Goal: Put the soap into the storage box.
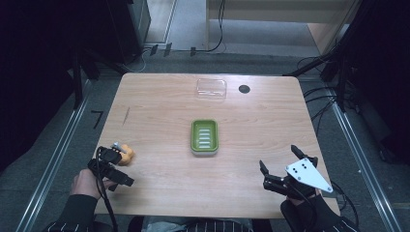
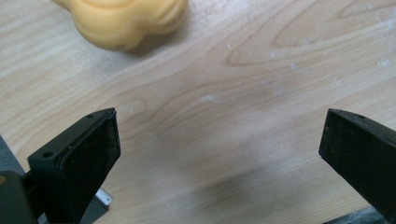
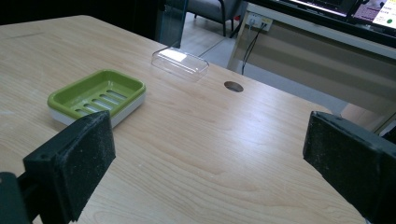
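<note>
Nothing is grasped yet. The green soap dish (image 1: 204,137) sits empty mid-surface, its clear lid (image 1: 211,89) beyond it. Left gripper (image 2: 219,154), fingers apart, hovers near an orange lump (image 1: 126,155), possibly soap, left of the dish; right gripper (image 3: 208,163) likewise spread, empty.

No legible text or labels anywhere

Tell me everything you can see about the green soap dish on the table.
The green soap dish is a rounded rectangular tray, plastic by its look, with a raised rim and a slotted floor, seated on a white base. It lies flat and empty near the middle of the wooden table. Nothing but the table touches it.
</note>
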The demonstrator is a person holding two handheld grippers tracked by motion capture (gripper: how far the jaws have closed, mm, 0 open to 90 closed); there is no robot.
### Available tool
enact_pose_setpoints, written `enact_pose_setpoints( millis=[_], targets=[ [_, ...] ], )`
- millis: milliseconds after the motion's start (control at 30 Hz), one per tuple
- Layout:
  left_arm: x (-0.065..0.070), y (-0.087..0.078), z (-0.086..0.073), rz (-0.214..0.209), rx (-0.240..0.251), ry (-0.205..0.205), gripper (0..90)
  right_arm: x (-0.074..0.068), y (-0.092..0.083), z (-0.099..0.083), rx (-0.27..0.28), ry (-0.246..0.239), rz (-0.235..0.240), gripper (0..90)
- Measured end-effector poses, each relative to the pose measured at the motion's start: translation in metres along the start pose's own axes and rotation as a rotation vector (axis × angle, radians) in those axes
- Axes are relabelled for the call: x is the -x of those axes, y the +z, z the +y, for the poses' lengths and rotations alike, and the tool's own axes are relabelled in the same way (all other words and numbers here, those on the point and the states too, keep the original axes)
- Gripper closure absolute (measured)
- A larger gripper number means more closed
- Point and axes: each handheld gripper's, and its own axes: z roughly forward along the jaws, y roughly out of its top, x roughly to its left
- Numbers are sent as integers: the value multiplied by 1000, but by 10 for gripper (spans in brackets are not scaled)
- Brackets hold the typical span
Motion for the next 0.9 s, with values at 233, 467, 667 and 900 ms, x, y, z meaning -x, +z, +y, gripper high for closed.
enact_pose_setpoints(
  millis=[233, 467, 667, 900],
  targets=[
    [0, 0, 15, -2, -1, 8, 0, 1, -1, -1, -1, 4, -5, 27],
    [1, -3, 27, 2, 4, 16, 0, 2, -3, -1, -5, 7, -10, 27],
    [-5, -3, 37, 7, 12, 1, 0, 2, -3, -1, -7, 3, -9, 27],
    [-19, -1, 42, -10, 18, -34, 0, 1, -3, -1, -8, 2, -10, 27]
  ],
)
